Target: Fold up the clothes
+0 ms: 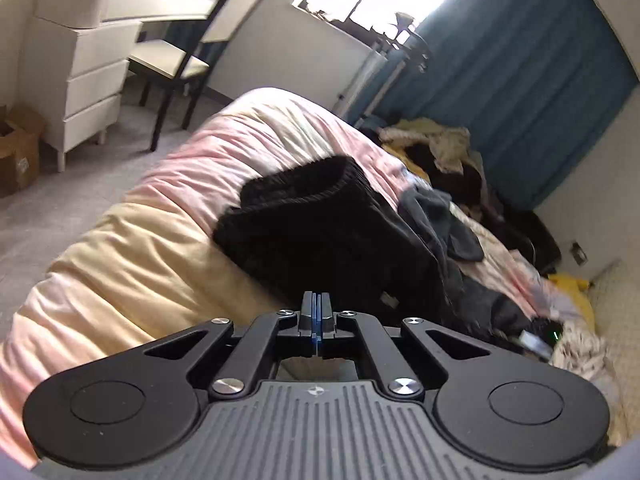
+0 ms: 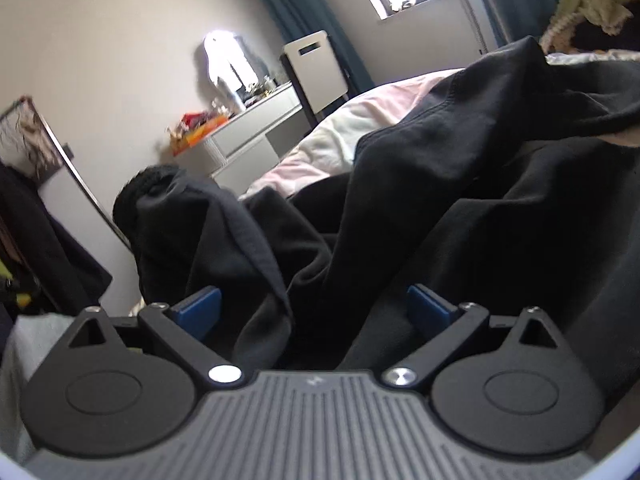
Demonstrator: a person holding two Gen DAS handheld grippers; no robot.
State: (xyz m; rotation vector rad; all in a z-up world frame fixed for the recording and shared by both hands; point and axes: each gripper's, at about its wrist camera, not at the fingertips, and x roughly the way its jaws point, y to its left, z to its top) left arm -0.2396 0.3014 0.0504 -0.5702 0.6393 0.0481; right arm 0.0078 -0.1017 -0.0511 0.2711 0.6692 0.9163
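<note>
A black garment (image 1: 320, 224) is seen lying on the bed (image 1: 132, 248), gathered into a thick, partly folded bundle with a ribbed cuff or waistband uppermost; its edges are not squared, so the fold is judged begun but unfinished. A grey garment (image 1: 436, 220) lies crumpled just beside it, and a pile of clothes (image 1: 436, 148) by the curtain is untouched, so most of the task is judged left. The left tongs (image 1: 316, 312) are clenched, pads together, with nothing visible between them. The right tongs (image 2: 314, 304) are released, jaws wide, with dark cloth (image 2: 400, 208) bunched between and ahead of them; no pad is seen pressing on it. Only the left view gives the bundle's outline, the pile and the bed's near edge. Only the right view shows, close up, the loose folds in the dark cloth, plus a mirror (image 2: 228, 60) on the dresser.
</note>
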